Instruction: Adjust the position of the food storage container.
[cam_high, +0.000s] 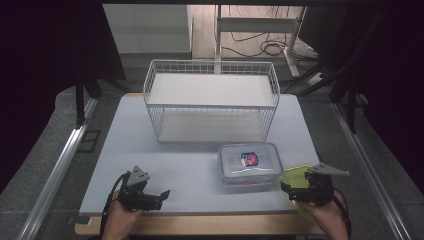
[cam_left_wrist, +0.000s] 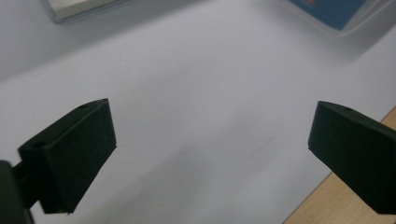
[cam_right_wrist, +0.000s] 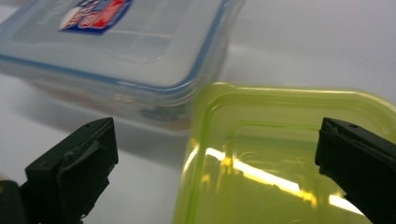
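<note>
The left black two-jaw gripper (cam_high: 159, 196) was held low over the near left part of the white rectangular tabletop (cam_high: 165, 165), its jaws spread wide with nothing between them; in the left gripper view only bare table surface lay between the jaws. The right black two-jaw gripper (cam_high: 289, 190) was held at the near right edge, its jaws likewise standing wide apart and gripping nothing. A translucent yellow-green plastic container (cam_right_wrist: 285, 158) lay directly under and ahead of it, partly between the jaws but not pressed by them. Just beside that container stood a clear rectangular plastic box with a blue-edged lid and a red-and-blue label (cam_high: 249, 163). Farther back a white two-tier wire rack (cam_high: 211, 100) stood on the table.
</note>
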